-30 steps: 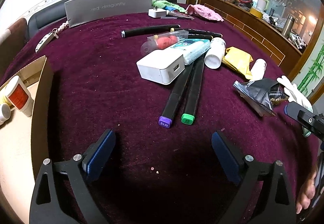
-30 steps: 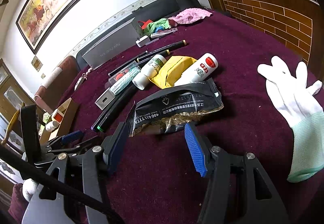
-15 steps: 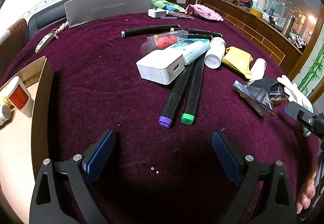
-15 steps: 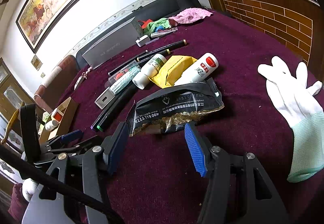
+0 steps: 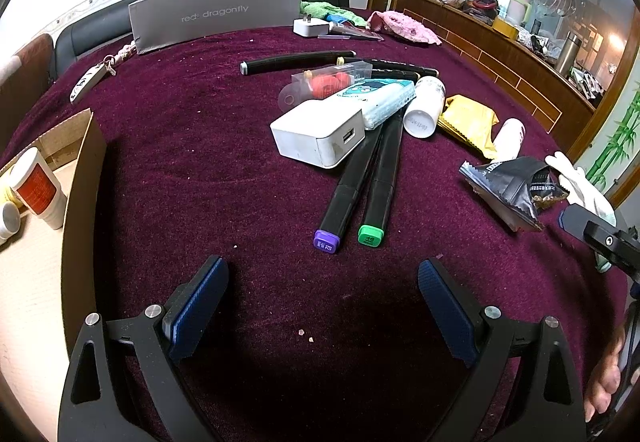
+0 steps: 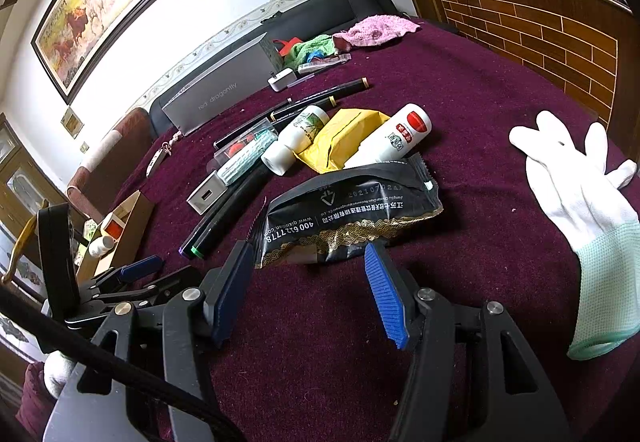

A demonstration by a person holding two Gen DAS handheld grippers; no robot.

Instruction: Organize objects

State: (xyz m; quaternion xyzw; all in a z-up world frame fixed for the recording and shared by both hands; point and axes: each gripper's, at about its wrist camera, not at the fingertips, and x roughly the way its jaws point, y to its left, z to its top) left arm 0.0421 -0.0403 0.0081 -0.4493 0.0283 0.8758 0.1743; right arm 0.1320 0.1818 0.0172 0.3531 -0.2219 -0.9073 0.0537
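Wide maroon cloth (image 5: 180, 162) under everything. Long grey box (image 5: 216, 16) upright along the far edge, against the dark sofa. Cardboard box (image 5: 82, 178) at the left edge, with a red-labelled bottle (image 5: 36, 186) inside. White glove (image 6: 576, 202) flat on the cloth to the right, well apart from the pile. Black pouch (image 6: 352, 210) crumpled near the front, just ahead of the right gripper (image 6: 308, 290). Right gripper parted about halfway, nothing between the pads, low over bare cloth. Left gripper (image 5: 320, 306) spread wide, empty, over bare cloth short of the markers. Yellow packet (image 6: 340, 138) behind the pouch, between two white bottles. White charger (image 5: 316, 134) on top of two black markers. Purple-capped marker (image 5: 344, 198) and green-capped marker (image 5: 380, 186) side by side, touching, caps toward the left gripper. Small clear case (image 5: 332, 76) with something orange inside, possibly earplugs, too blurred to tell. Part of a hand (image 5: 604, 378) at the lower right edge of the left view.
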